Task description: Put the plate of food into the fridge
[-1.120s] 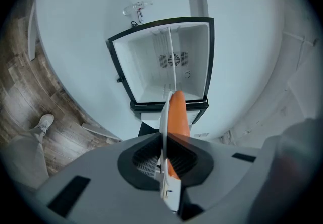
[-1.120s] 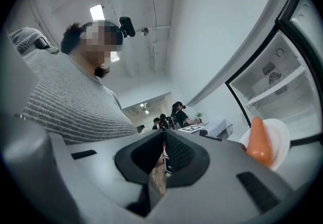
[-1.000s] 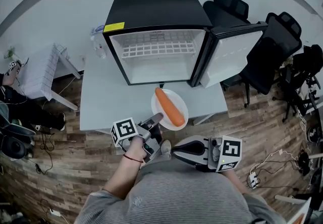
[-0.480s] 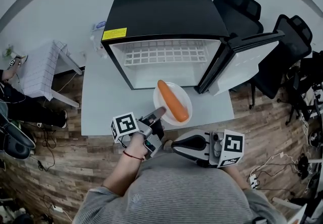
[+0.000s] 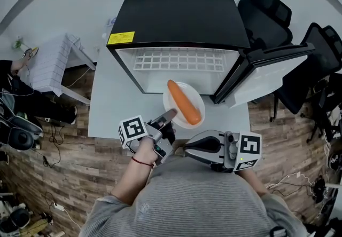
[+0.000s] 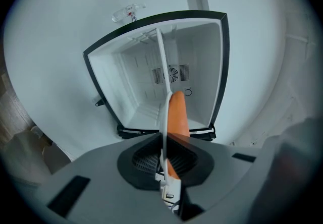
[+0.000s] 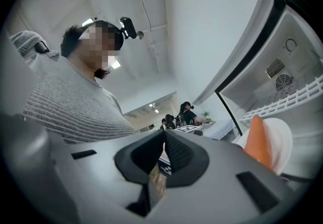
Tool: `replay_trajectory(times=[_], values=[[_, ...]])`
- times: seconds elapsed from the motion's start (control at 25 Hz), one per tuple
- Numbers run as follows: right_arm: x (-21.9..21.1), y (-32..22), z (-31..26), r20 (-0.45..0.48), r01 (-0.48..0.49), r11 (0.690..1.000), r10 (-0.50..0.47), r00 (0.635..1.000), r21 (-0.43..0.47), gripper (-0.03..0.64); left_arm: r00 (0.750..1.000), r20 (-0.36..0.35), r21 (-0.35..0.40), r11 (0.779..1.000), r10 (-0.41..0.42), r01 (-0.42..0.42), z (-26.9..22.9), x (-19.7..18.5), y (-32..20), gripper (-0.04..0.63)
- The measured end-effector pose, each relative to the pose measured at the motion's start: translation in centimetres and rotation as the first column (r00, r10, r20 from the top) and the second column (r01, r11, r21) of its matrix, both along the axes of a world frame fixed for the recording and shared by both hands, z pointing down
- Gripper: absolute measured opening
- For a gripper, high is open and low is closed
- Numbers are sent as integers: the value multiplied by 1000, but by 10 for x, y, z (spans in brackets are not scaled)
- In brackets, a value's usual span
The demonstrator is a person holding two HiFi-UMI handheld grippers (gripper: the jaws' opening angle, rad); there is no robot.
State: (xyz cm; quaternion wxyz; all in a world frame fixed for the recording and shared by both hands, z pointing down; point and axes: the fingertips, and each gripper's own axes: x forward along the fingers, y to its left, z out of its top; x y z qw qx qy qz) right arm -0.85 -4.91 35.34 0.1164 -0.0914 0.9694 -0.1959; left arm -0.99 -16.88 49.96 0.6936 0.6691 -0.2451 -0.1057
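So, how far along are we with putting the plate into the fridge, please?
Done: the fridge door stands open. In hand: the left gripper is shut on the rim of the plate, carrot aboard, at the opening. Left: set it inside and release.

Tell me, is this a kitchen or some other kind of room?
Probably an office or lab, not a kitchen: black office chairs, a mini fridge on a plain grey table, cables across the wooden floor.
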Motion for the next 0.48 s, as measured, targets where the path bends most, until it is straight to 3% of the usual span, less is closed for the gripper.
replay_trajectory(times=[0.48], values=[[33,-19,-4,-7,101,995,-101,995,1,14,992,-2,-19,992,-125,125,-3,20,-22,30]])
